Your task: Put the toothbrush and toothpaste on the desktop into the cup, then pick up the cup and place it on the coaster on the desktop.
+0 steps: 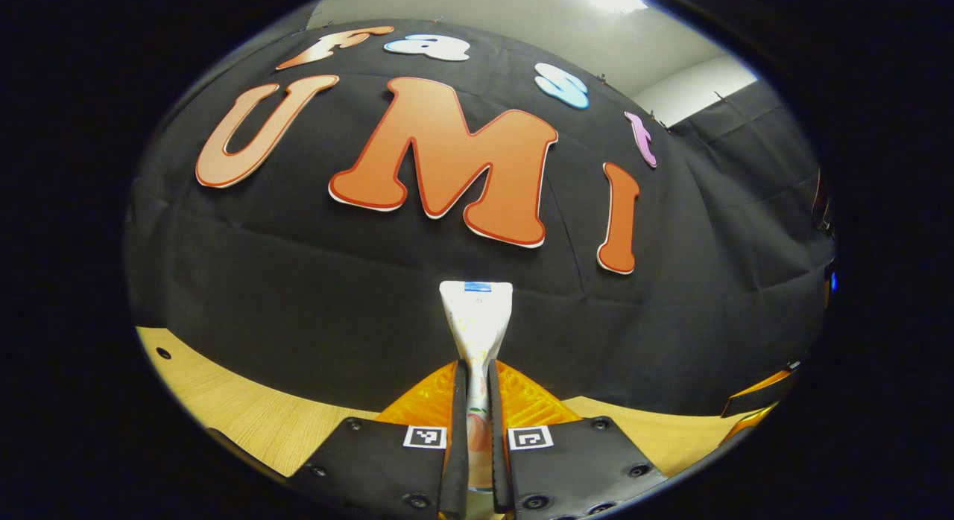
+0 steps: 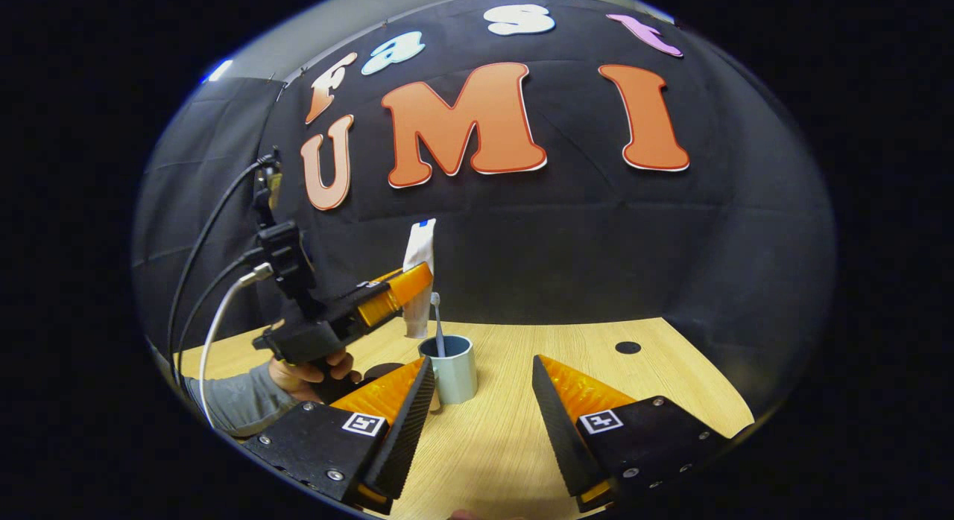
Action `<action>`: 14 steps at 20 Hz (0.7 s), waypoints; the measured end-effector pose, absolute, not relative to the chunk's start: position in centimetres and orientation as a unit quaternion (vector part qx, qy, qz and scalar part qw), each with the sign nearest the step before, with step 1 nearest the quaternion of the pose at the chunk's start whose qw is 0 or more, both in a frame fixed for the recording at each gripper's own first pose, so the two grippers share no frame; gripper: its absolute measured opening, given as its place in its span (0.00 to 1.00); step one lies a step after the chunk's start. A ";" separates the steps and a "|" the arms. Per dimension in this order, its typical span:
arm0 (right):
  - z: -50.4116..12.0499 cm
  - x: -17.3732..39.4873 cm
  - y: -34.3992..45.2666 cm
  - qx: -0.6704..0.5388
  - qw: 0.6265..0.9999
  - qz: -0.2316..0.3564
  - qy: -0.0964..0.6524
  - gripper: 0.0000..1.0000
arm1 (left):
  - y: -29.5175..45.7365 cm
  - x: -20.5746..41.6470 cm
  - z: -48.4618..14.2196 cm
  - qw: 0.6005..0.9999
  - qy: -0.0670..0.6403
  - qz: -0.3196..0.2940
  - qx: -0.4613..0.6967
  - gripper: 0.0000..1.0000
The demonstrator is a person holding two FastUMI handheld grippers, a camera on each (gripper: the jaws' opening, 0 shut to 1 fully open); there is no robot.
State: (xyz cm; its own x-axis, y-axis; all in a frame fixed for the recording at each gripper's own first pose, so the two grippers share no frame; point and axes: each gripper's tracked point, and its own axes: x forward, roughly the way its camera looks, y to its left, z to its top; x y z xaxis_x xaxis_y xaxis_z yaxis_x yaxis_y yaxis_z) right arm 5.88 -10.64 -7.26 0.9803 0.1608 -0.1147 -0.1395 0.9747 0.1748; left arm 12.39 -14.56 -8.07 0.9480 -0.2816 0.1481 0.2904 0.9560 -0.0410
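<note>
Our left claw (image 1: 477,430) grips the toothpaste (image 1: 477,315) upright, above the cup (image 2: 449,367). The toothbrush (image 2: 437,322) stands inside. Our right claw (image 2: 481,401) gapes near the cup.

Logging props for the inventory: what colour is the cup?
The cup is pale grey-blue, plain, no pattern; clearest in the right gripper view.

toothpaste (image 1: 475,322): white tube, blue strip at top end, small orange print low on body | toothbrush (image 2: 437,322): white handle | cup (image 2: 452,367): pale grey-blue, darker rim | desktop (image 2: 522,401): light wood grain w/ dark round hole | sleeve (image 2: 227,397): grey | cables (image 2: 212,334): 1 white, others black
</note>
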 end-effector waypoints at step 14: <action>-7.9 5.3 -11.2 0.092 0.990 0.070 0.074 0.80 | -17.3 13.3 -13.9 0.983 0.010 -0.184 0.011 0.31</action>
